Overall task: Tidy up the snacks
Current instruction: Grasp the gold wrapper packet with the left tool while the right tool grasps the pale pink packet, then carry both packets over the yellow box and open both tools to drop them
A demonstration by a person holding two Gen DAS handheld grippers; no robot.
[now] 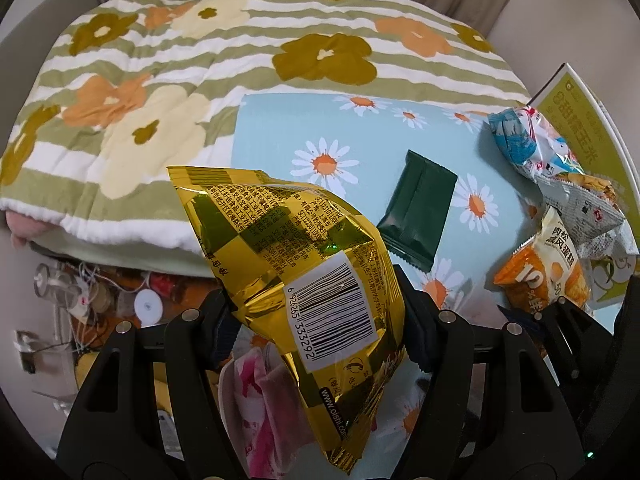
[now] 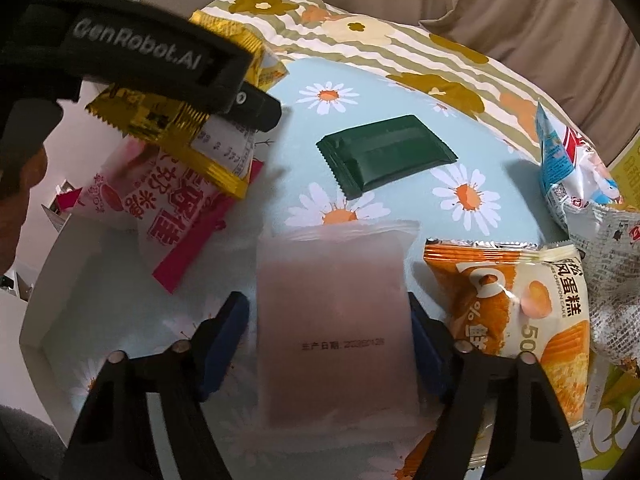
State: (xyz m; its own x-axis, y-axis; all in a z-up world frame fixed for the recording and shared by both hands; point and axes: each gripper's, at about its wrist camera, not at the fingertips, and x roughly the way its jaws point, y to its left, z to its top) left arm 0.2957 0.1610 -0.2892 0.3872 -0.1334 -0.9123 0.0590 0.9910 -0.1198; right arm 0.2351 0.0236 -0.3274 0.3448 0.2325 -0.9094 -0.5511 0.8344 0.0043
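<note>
My left gripper [image 1: 316, 312] is shut on a gold foil snack bag [image 1: 304, 256] and holds it above the daisy cloth; the bag also shows in the right wrist view [image 2: 176, 132] under the left gripper's body. My right gripper [image 2: 332, 332] stands with its jaws on either side of a frosted pinkish packet [image 2: 336, 320]; whether they press it I cannot tell. A dark green packet [image 1: 416, 216] [image 2: 384, 152] lies flat on the cloth. A pink and white packet [image 2: 176, 216] lies over a white box [image 2: 60, 280] at the left.
An orange chiffon cake pack [image 2: 516, 304] [image 1: 548, 264], a blue and white bag [image 2: 568, 164] [image 1: 528, 140] and a grey printed bag [image 2: 616, 264] pile up at the right by a green carton [image 1: 580, 128]. A flowered striped quilt [image 1: 200, 80] lies behind.
</note>
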